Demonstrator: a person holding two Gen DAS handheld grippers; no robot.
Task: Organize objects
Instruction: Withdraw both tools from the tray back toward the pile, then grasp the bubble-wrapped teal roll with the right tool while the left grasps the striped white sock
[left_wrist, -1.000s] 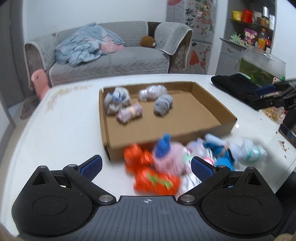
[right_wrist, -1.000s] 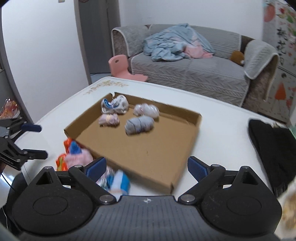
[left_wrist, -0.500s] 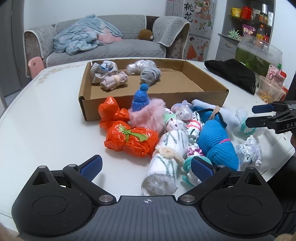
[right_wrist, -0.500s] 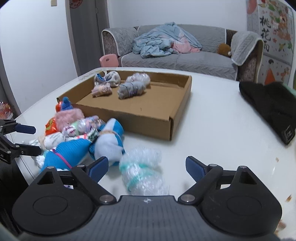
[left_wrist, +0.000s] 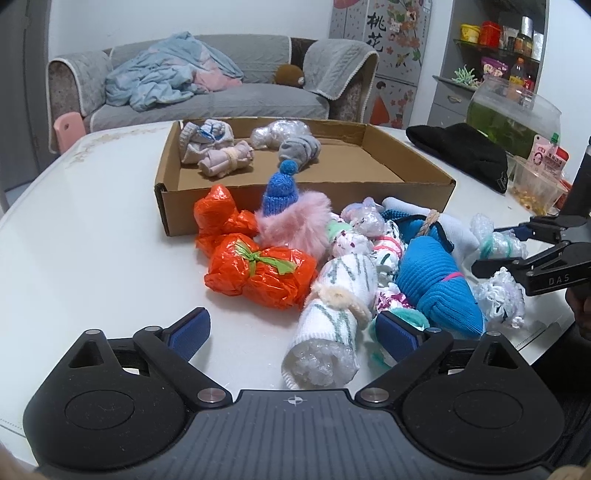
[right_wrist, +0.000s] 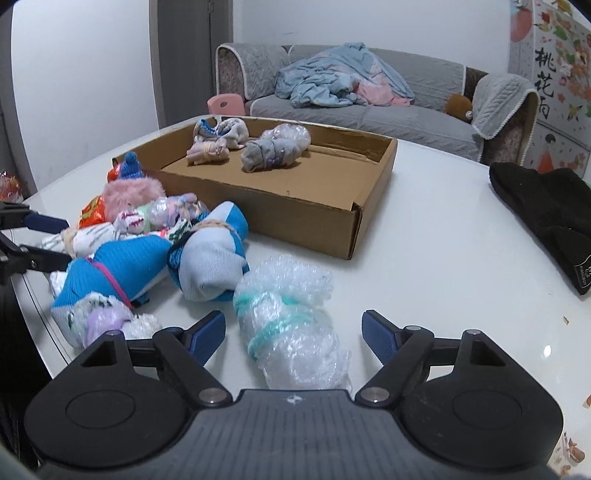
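Compared with a second ago, both views dropped from high over the shallow brown cardboard tray to low and close at the pile of rolled bundles on the white tabletop; by half a second ago already near, now nearer. Judged as the end of an approach, with picking about to begin. Right gripper spread wide, holding nothing, straddling the clear bubble-wrap bundle tied with teal cord, which lies on the tabletop apart from the tray's near corner, at the right fringe of the pile. Long axis of that bundle running away from the camera, roughly along the fingers, tilted slightly to the right at the far end; teal ties wrapped across the middle. Fingers on either flank, not touching yet as far as can be told. Left gripper likewise wide open and empty, aimed at the white knitted roll with green stripes, whose bubble-wrap end points toward the camera and whose length leans away and right. Beside it the crinkly orange plastic bundle with a green tie and the blue ribbed sock roll. Four grey-and-pastel bundles already in the tray's far left corner; most of the pile still outside, so early in the sorting.
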